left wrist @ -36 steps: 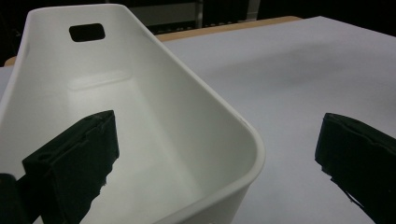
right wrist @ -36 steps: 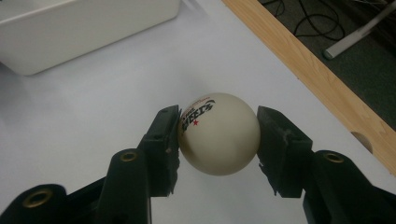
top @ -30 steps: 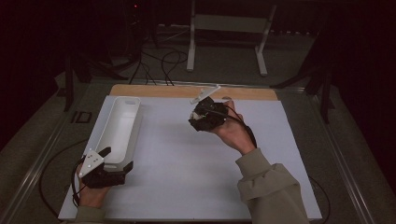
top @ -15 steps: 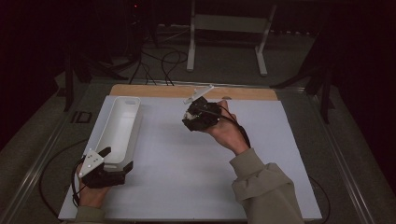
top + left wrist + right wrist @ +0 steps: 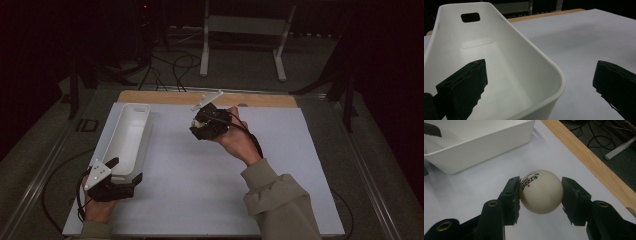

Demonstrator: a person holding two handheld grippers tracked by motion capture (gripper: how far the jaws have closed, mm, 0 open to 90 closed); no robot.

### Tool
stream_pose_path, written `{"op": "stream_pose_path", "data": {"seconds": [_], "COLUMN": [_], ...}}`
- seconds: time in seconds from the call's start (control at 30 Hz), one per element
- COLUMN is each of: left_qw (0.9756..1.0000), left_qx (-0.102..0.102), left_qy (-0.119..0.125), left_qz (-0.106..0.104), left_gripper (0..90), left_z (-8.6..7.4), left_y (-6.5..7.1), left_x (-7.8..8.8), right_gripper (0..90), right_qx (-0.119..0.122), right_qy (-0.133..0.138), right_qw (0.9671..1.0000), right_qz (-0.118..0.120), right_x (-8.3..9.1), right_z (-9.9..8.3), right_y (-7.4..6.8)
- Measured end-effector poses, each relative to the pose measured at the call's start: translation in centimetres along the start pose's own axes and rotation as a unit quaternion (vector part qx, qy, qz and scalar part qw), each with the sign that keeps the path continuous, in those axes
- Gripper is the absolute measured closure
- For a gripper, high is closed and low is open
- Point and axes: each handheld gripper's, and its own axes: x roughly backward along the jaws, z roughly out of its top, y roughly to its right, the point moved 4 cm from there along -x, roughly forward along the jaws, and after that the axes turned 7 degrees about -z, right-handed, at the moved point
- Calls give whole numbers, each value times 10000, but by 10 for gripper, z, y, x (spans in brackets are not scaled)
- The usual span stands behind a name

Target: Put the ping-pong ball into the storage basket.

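A white table-tennis ball (image 5: 541, 191) with black print and a red star sits pinched between both jaws of my right gripper (image 5: 541, 192), held above the white table sheet. In the high view that right gripper (image 5: 207, 122) hovers mid-table near the far edge, right of the bin. A long white bin (image 5: 127, 137) lies at the left; its inside (image 5: 499, 75) looks empty. My left gripper (image 5: 117, 172) is open at the bin's near end, one jaw inside the bin and the other outside its wall (image 5: 554, 75).
A wooden strip (image 5: 165, 97) runs along the table's far edge. Beyond it, on the floor, are cables (image 5: 170, 65) and a white stand (image 5: 245, 30). The white sheet (image 5: 200, 190) covers the table in front of both hands.
The right hand has carried the ball leftward, toward the bin. The left gripper has stayed at the bin's near end.
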Motion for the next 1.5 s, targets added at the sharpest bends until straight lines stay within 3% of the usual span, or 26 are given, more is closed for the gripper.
{"op": "stream_pose_path", "data": {"seconds": [1.5], "left_qw": [10000], "left_qx": [58], "left_qy": [28], "left_qz": [-48], "left_gripper": [1], "left_z": [0], "left_y": [0], "left_x": [0], "right_gripper": [507], "right_qx": [54], "right_qy": [123], "right_qw": [9996], "right_qz": [240], "right_x": [-21], "right_z": [24], "right_y": [-28]}}
